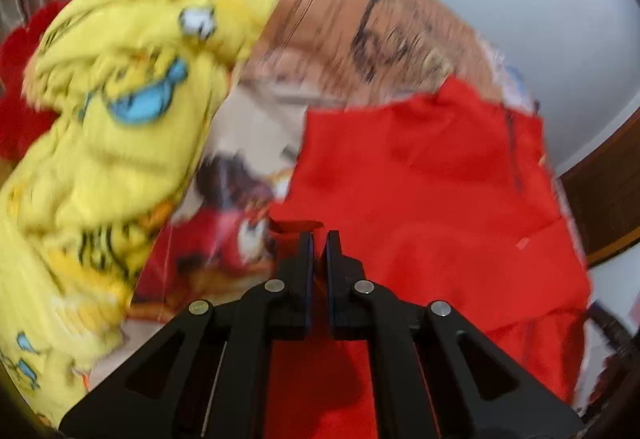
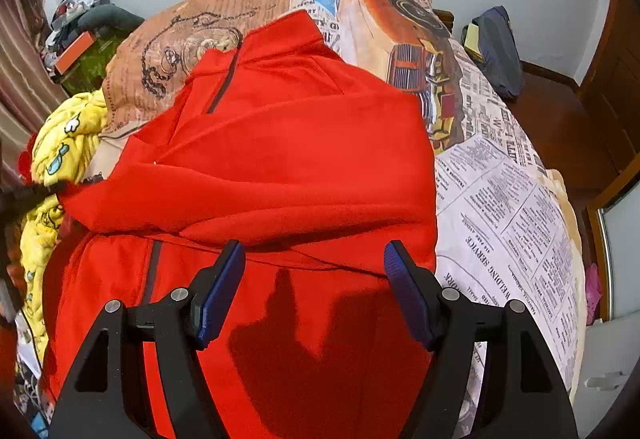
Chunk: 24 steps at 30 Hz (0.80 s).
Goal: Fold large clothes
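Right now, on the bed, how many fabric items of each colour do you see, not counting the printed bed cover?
Red: 1, the red jacket, pinched by the left gripper
Yellow: 1, the yellow cartoon-print blanket
Total: 2

A bed under a newspaper-print cover (image 2: 500,199) carries the red jacket (image 2: 280,159) and a yellow blanket (image 2: 56,155).

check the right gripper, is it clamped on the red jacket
No, the right gripper hovers open above the red jacket, its fingers spread wide with no cloth between them.
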Each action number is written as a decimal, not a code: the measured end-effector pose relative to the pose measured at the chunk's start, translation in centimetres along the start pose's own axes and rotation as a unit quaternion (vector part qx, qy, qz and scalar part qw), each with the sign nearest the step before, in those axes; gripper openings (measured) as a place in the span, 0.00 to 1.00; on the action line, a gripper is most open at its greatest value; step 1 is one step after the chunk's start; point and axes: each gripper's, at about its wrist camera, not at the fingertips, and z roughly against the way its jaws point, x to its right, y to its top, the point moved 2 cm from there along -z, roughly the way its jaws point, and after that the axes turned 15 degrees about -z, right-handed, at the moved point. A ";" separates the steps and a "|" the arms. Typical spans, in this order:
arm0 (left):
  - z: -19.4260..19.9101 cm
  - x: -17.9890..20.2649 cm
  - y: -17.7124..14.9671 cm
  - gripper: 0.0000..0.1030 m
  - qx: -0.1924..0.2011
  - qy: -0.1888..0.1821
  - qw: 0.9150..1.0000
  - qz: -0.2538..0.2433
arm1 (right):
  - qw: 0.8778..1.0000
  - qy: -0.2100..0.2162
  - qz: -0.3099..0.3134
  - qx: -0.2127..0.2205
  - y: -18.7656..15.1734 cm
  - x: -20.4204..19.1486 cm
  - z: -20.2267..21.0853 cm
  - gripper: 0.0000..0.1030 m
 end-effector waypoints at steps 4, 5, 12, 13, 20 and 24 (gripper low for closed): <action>-1.3 -0.1 -2.4 0.04 -0.017 0.035 0.999 -0.026 | 1.000 -0.004 -0.002 -0.006 -0.4 0.2 -0.3 0.66; -1.8 -0.1 -3.0 0.04 -0.033 0.029 0.998 -0.034 | 1.000 -0.005 -0.002 -0.008 -0.5 0.3 -0.4 0.66; -0.9 1.0 -5.1 0.22 -0.053 0.011 0.993 -0.106 | 0.999 0.023 -0.019 -0.015 -0.8 0.8 -0.2 0.66; -0.1 0.9 -5.1 0.27 -0.046 0.000 0.993 -0.107 | 0.999 0.027 -0.023 -0.017 -0.6 0.9 -0.3 0.66; 4.0 -2.9 -2.6 0.53 0.016 -0.016 0.999 -0.048 | 0.998 0.048 -0.042 -0.003 2.5 0.8 -0.4 0.66; 2.1 -4.9 -1.1 0.53 -0.003 -0.013 1.000 -0.024 | 0.998 0.049 -0.031 -0.006 4.9 0.1 -1.6 0.66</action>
